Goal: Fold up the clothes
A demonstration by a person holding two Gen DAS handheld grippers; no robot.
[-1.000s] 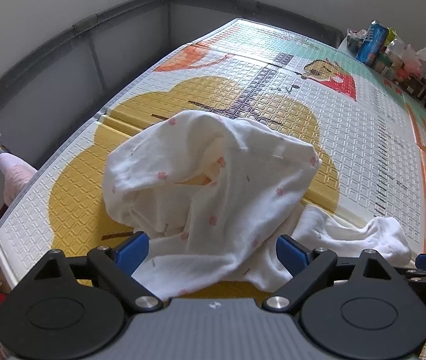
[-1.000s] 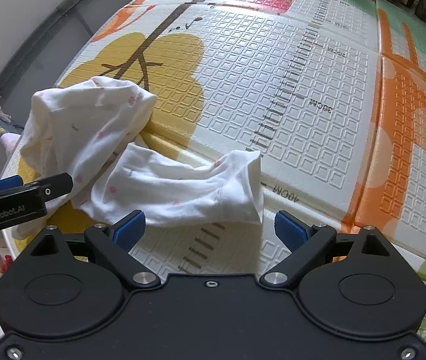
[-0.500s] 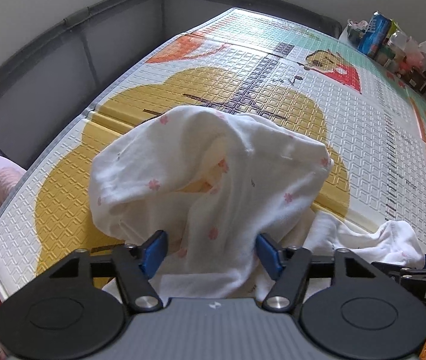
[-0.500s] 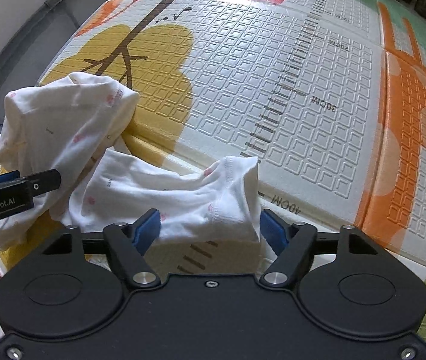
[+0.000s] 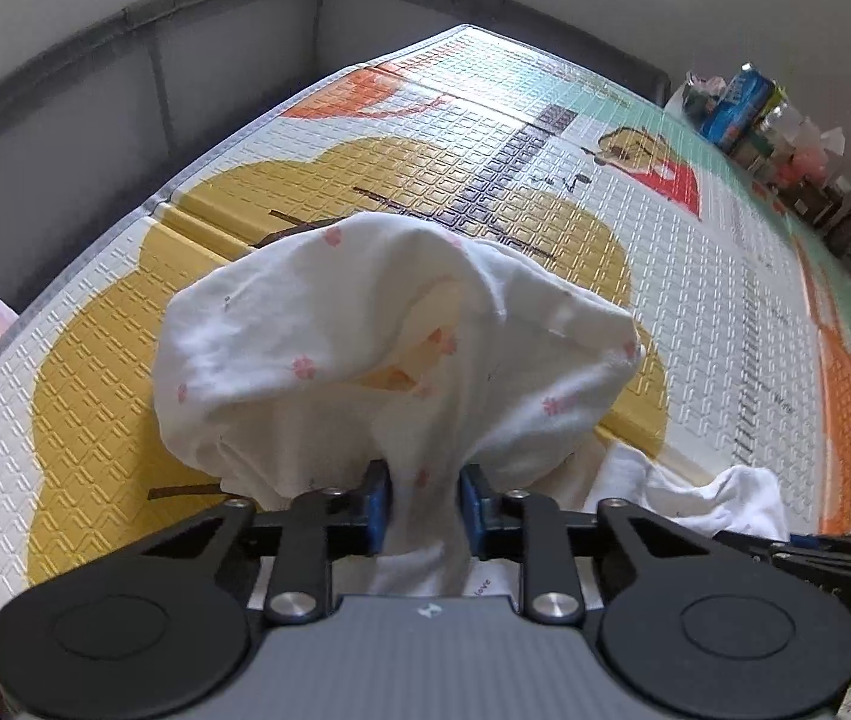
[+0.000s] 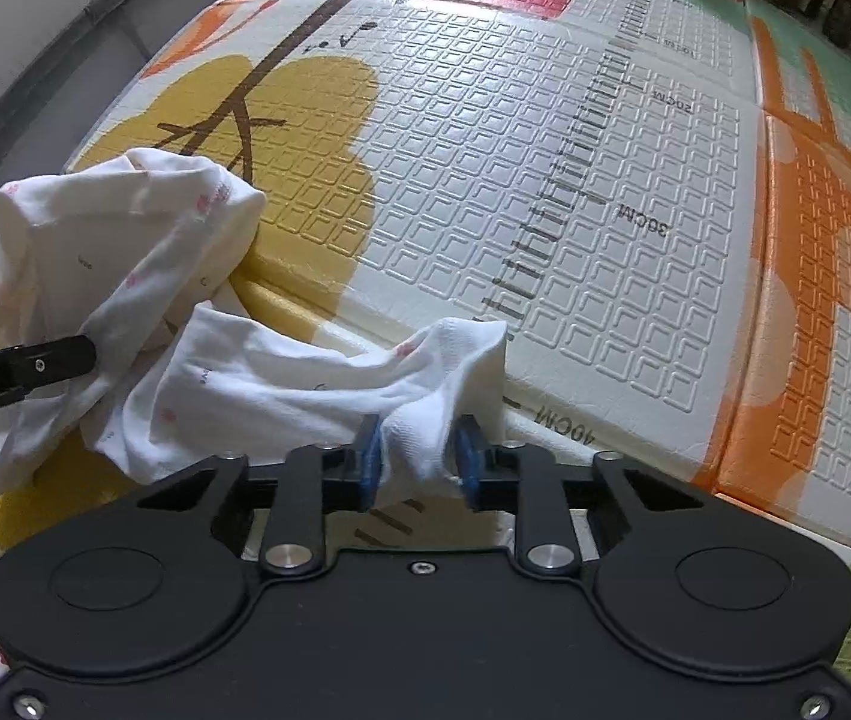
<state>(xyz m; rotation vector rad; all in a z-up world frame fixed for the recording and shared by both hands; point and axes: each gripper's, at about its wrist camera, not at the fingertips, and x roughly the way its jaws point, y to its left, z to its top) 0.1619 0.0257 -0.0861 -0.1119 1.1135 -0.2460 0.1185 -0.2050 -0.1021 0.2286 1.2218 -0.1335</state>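
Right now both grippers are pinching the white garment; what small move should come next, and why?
Probably lift and draw the grippers apart. The left gripper and right gripper each pinch bunched cloth, and the garment lies crumpled on the play mat, so it needs spreading before folding.

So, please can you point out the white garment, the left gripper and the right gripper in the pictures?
white garment (image 5: 317, 324): left wrist view, on the raised bunched cloth.
left gripper (image 5: 423, 498): left wrist view, midway between the blue pads.
right gripper (image 6: 417, 456): right wrist view, midway between the blue pads.
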